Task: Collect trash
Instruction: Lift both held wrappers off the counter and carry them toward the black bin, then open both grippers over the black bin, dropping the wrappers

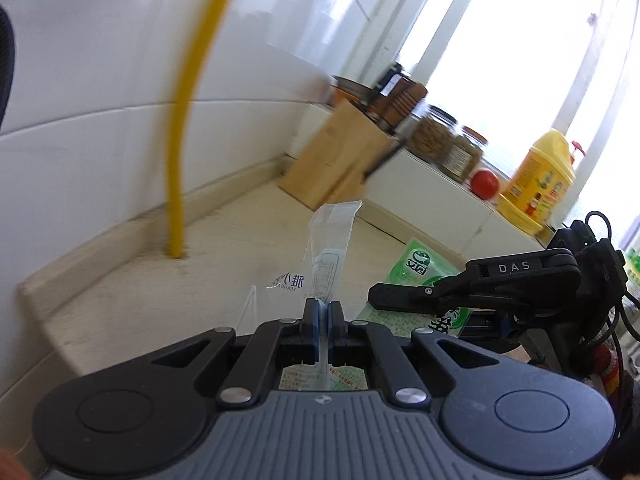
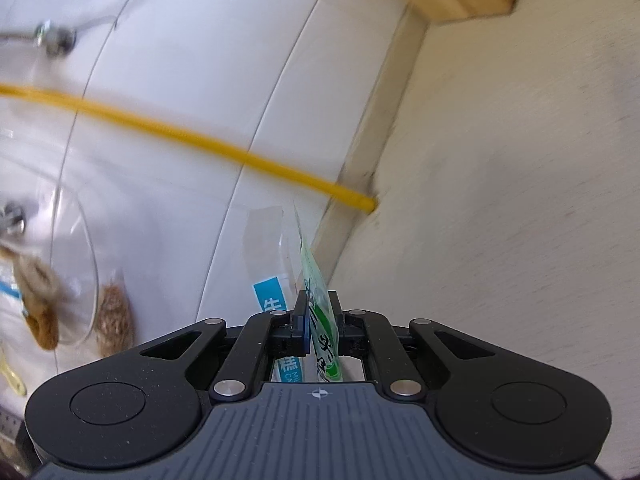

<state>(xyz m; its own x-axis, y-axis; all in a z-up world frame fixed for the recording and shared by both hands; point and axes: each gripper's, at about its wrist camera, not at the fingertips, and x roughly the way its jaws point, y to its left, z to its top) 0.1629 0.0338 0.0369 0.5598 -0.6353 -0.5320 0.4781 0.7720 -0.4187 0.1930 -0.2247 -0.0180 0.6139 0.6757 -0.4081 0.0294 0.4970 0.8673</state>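
Both pieces of trash are lifted off the countertop (image 1: 132, 300): the left gripper (image 1: 323, 314) pinches a clear plastic wrapper (image 1: 330, 240), the right gripper (image 2: 320, 312) clamps a green packet (image 2: 316, 284); binning them remains, no bin visible.

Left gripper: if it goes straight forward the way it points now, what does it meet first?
Probably the wooden knife block by the tiled wall, though depth is unclear. The left gripper is shut on a clear wrapper.

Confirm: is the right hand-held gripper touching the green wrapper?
Touching. The right wrist view shows the right hand-held gripper with its jaws closed on the green wrapper.
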